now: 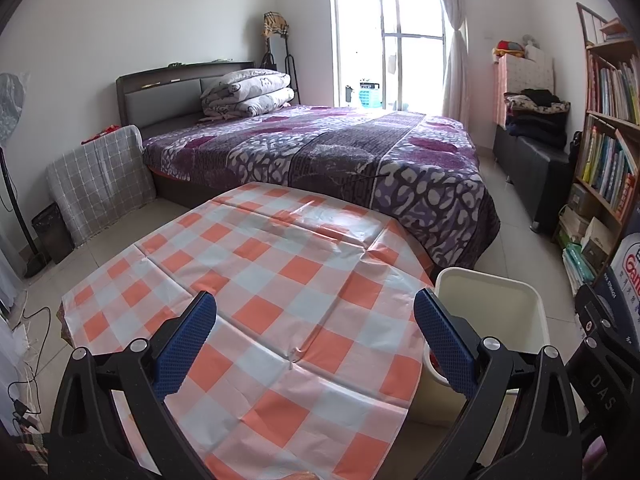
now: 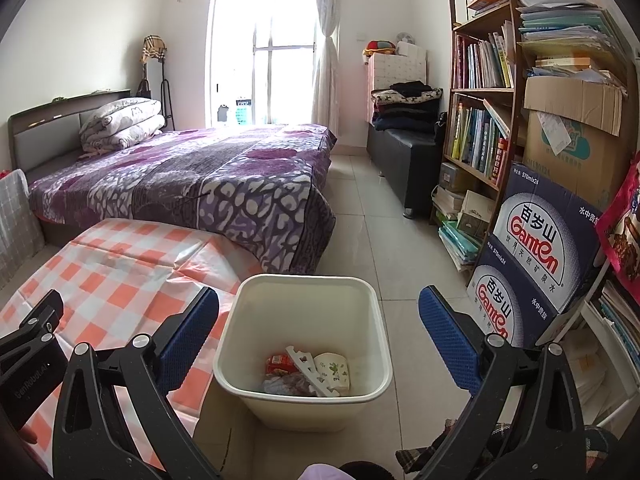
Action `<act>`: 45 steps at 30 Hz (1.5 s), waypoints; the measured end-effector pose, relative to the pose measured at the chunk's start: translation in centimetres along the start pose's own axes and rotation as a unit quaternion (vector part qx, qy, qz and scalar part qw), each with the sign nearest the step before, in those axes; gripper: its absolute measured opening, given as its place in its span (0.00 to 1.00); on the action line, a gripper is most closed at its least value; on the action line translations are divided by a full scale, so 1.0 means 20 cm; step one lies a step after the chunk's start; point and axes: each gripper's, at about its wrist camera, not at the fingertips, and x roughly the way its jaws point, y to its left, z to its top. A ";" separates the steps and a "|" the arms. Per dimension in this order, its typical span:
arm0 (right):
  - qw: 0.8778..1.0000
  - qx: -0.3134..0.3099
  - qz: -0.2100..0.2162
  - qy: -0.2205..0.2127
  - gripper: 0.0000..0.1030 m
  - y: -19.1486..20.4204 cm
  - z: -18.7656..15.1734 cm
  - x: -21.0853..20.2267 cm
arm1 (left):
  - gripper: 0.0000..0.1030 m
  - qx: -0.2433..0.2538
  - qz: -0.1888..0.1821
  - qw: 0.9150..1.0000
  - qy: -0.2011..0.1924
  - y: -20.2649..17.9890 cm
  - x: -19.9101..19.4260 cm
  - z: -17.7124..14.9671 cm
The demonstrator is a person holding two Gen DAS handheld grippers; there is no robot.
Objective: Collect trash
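A cream plastic bin (image 2: pixel 304 400) stands on the floor right of the table. Inside it lie a red wrapper (image 2: pixel 280 363), a white printed paper cup (image 2: pixel 334 368), a white toothed strip (image 2: pixel 306 368) and crumpled plastic. My right gripper (image 2: pixel 320 336) hovers over the bin, open and holding nothing. My left gripper (image 1: pixel 316 338) is open above the orange-and-white checked tablecloth (image 1: pixel 272 280), with nothing between its blue pads. In the left wrist view the bin (image 1: pixel 490 308) shows beside the right finger. The other gripper's black body (image 2: pixel 28 344) enters the right wrist view at the left.
A bed with a purple patterned cover (image 2: pixel 192 176) lies beyond the table. Along the right wall stand a bookshelf (image 2: pixel 480 120), stacked blue water cartons (image 2: pixel 536 264) and a black bench with folded clothes (image 2: pixel 404 152). Tiled floor (image 2: pixel 372 216) runs between bed and shelf.
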 end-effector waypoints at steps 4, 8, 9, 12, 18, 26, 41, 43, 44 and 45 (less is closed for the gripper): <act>1.000 0.000 0.000 0.002 0.93 0.00 0.00 -0.01 | 0.93 0.000 0.000 1.000 0.001 0.00 0.00 0.00; 1.000 0.001 0.000 0.002 0.93 0.00 0.00 -0.01 | 0.93 0.000 0.000 1.000 0.001 0.00 0.00 0.00; 1.000 0.001 0.000 0.002 0.93 0.00 0.00 -0.01 | 0.93 0.001 0.000 1.000 0.001 0.00 0.00 0.00; 1.000 0.002 0.000 0.002 0.93 0.00 0.00 -0.01 | 0.93 0.001 0.000 1.000 0.002 0.00 0.00 0.01; 1.000 0.002 0.001 0.004 0.93 0.00 0.00 -0.01 | 0.93 0.001 0.001 1.000 0.002 0.00 0.00 0.00; 1.000 0.003 0.001 0.005 0.93 0.00 0.00 -0.01 | 0.93 0.010 -0.001 1.000 -0.002 0.00 -0.01 -0.02; 1.000 0.004 0.001 0.006 0.93 0.00 0.00 -0.01 | 0.92 0.018 -0.015 1.000 -0.004 0.02 -0.03 -0.02; 1.000 0.004 0.001 0.006 0.93 -0.01 0.01 -0.01 | 0.92 0.015 -0.019 1.000 -0.003 0.01 -0.03 -0.01; 1.000 0.004 0.001 0.006 0.93 0.00 0.01 -0.01 | 0.92 0.013 -0.020 1.000 -0.002 0.02 -0.03 0.00; 1.000 0.004 0.001 0.005 0.93 0.00 0.01 -0.01 | 0.92 0.011 -0.021 1.000 -0.001 0.02 -0.03 0.00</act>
